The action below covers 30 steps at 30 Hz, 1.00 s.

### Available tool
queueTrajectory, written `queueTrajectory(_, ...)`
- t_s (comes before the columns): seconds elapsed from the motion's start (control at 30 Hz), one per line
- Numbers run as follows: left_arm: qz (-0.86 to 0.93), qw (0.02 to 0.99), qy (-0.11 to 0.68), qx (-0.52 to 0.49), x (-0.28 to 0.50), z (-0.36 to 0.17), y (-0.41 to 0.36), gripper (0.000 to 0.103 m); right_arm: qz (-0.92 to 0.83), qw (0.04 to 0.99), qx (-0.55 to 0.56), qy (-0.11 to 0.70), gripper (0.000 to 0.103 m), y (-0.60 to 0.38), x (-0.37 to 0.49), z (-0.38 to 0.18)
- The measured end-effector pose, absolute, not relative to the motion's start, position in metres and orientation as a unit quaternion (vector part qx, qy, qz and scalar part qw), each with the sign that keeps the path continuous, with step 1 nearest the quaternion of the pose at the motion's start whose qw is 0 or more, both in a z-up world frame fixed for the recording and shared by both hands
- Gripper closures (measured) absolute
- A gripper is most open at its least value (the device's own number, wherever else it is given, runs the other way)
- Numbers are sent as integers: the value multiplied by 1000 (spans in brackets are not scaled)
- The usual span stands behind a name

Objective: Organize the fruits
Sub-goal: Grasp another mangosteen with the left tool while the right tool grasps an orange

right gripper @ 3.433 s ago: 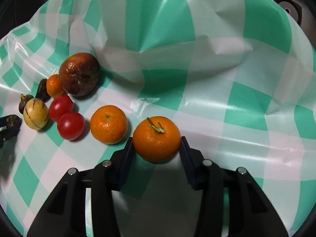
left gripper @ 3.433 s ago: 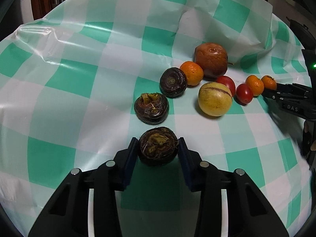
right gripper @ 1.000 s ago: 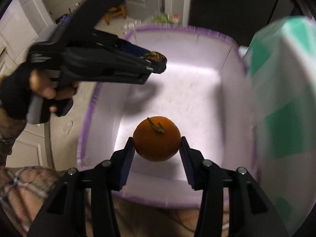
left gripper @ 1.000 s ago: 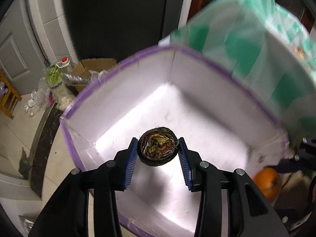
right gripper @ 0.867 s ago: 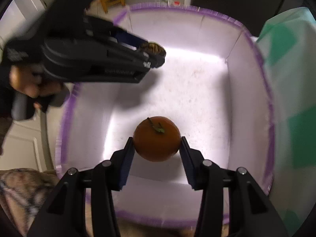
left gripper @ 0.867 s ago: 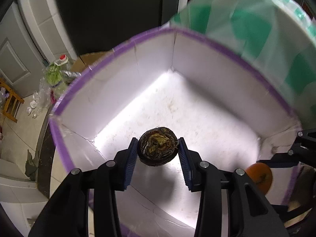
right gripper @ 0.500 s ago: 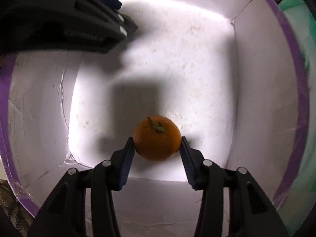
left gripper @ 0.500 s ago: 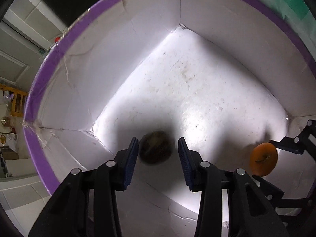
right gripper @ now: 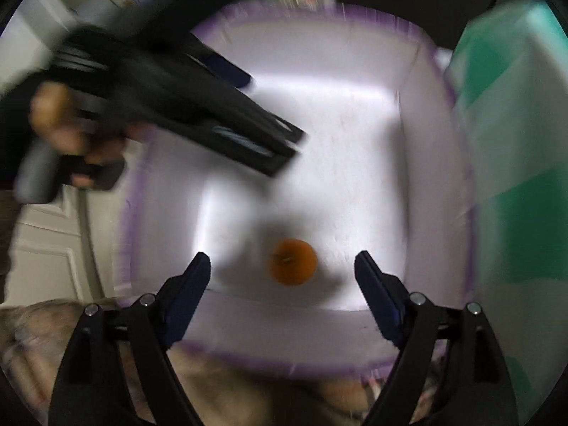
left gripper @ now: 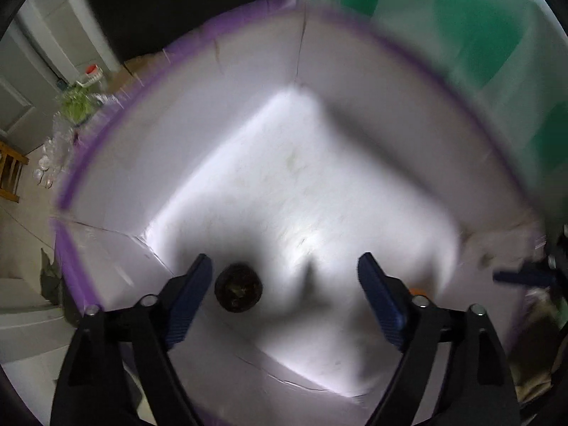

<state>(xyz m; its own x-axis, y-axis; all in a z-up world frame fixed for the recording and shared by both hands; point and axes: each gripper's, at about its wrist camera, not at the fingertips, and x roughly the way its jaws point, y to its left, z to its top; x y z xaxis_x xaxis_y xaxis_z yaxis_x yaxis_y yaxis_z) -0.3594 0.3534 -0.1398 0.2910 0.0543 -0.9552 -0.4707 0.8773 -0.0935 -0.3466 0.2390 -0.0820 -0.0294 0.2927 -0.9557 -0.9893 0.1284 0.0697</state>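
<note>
A white box with a purple rim (left gripper: 135,88) sits below both grippers. A dark brown round fruit (left gripper: 238,287) lies on its floor, just right of my left gripper's left finger. My left gripper (left gripper: 285,277) is wide open and empty above it. An orange (right gripper: 293,262) lies on the box floor (right gripper: 337,163) in the right wrist view. My right gripper (right gripper: 282,277) is wide open and empty above the orange. The left gripper's body (right gripper: 198,113) crosses the upper left of the right wrist view, blurred. A sliver of the orange (left gripper: 413,290) shows behind the left gripper's right finger.
The green and white checked tablecloth (left gripper: 472,35) hangs beside the box, also at the right of the right wrist view (right gripper: 514,163). A floor with bags and a bottle (left gripper: 81,88) lies beyond the box. Both views are motion-blurred.
Both grippers have opened wide and let go of their fruit. The dark fruit and the orange now lie on the box floor. Both grippers have risen away from the floor.
</note>
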Motion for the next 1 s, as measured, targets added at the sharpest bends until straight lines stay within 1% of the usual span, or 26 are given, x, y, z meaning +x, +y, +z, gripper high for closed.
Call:
queueTrajectory(0.07,180,807,534,-175,-365,-107,353,16,576,604,-336,436,20,222,-344,-38)
queueTrajectory(0.13,201,841,477,-157,-367,-54,345,15,606,629,-286,394,20,194,-342,11)
queueTrajectory(0.17,203,852,457,-153,-367,-37,342,15,617,644,-257,372,18,177,-337,35)
queueTrajectory(0.2,201,869,426,-150,-366,-9,336,15,619,658,-237,357,16,168,-334,51)
queueTrajectory(0.23,197,882,403,-147,-364,12,332,15,616,681,-210,336,12,146,-326,72)
queueTrajectory(0.27,193,893,381,-143,-362,29,319,15,607,703,-187,319,9,125,-317,87)
queueTrajectory(0.33,167,918,334,-133,-343,66,298,14,575,752,-144,290,9,80,-293,111)
queueTrajectory(0.43,99,940,294,-142,-295,101,258,14,474,830,-103,276,9,8,-247,130)
queueTrajectory(0.53,24,940,303,-152,-225,107,202,14,340,886,-61,309,9,-51,-187,125)
queueTrajectory(0.63,-33,935,320,-149,-146,92,144,14,232,911,3,340,9,-125,-123,103)
queueTrajectory(0.7,-74,929,330,-148,-89,78,102,14,163,924,17,345,10,-162,-92,88)
queueTrajectory(0.77,-74,925,345,-141,-40,65,71,14,117,927,20,356,19,-191,-59,67)
queueTrajectory(0.83,-63,923,351,-144,2,37,57,14,85,925,25,370,20,-208,-25,55)
queueTrajectory(0.93,-71,918,355,-163,48,23,41,14,62,924,17,378,20,-222,19,31)
queueTrajectory(1.0,-62,919,351,-170,63,18,42,14,50,922,11,383,25,-226,40,26)
